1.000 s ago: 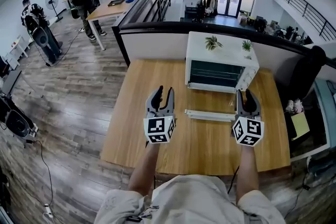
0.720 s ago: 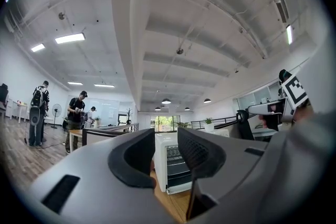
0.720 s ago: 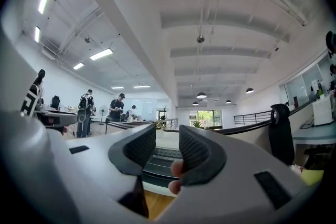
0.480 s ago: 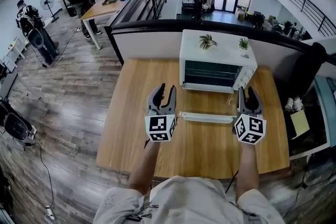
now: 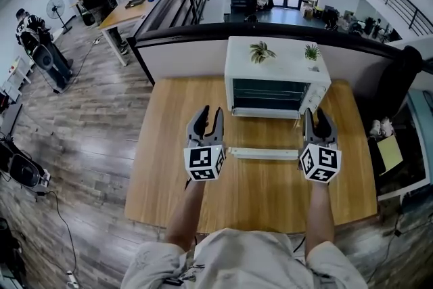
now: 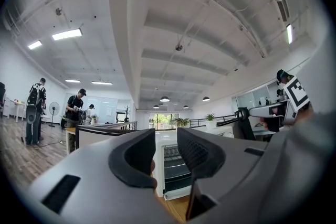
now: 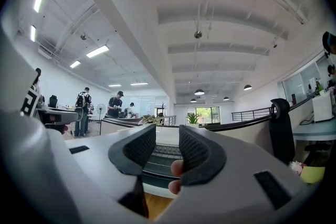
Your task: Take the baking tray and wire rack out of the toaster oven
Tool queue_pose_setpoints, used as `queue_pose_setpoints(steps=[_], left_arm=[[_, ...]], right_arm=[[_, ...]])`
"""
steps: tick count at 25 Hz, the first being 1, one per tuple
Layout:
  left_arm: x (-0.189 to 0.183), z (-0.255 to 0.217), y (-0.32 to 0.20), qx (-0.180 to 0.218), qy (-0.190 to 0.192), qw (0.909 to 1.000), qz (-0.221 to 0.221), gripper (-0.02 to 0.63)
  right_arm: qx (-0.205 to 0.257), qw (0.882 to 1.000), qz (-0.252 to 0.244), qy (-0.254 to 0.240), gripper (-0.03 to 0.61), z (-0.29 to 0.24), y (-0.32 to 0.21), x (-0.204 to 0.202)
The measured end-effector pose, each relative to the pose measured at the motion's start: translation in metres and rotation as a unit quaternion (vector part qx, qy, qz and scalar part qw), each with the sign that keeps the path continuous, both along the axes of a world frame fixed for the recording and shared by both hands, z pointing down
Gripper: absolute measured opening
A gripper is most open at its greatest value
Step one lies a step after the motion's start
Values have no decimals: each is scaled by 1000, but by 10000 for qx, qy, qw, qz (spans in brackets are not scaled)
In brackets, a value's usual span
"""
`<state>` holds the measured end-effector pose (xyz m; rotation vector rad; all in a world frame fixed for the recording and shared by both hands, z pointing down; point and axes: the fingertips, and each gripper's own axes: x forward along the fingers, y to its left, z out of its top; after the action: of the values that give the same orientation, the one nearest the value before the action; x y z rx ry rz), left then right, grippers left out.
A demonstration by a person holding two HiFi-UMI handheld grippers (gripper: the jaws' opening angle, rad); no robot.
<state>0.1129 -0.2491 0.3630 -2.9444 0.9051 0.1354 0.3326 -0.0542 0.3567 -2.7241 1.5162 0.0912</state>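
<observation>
Your left gripper [image 5: 212, 112] is held out over the table [image 5: 159, 166], pointing at the oven [image 5: 281, 68]. It sits just off the left end of the door [image 5: 264, 153], which is folded down flat toward you. In the left gripper view the 2 jaws of that gripper [image 6: 166, 147] stand a narrow gap apart. Nothing is between them, and you see only the oven's left front corner through the gap.

Your right gripper [image 5: 314, 113] points the same way, level with the left one, at the door's right end. From above I cannot tell whether it touches the door. In the right gripper view that gripper [image 7: 167, 136] also has its jaws a little apart and holds nothing.

The white oven stands at the back of the table, near the middle, against the low partition [image 5: 183, 51]. 2 small plants [image 5: 260, 51] sit on top of it.

The rack [image 7: 164, 153] is inside the oven. Its wires show in the open mouth between your right jaws, and they show again in the left gripper view [image 6: 169, 153]. From the head view the oven's inside is just a dark opening. I cannot pick out the tray in any view.

Both grippers are well short of the oven's mouth, on your side of the open door.
</observation>
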Motion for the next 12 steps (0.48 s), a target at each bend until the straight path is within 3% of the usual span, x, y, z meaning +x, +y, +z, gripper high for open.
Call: queue_pose_setpoints(steps=[12], left_arm=[[38,36,-15,-280,-263,9991,161,143]], right_arm=[[-259,9991,116,-330,153,35,-14,27]])
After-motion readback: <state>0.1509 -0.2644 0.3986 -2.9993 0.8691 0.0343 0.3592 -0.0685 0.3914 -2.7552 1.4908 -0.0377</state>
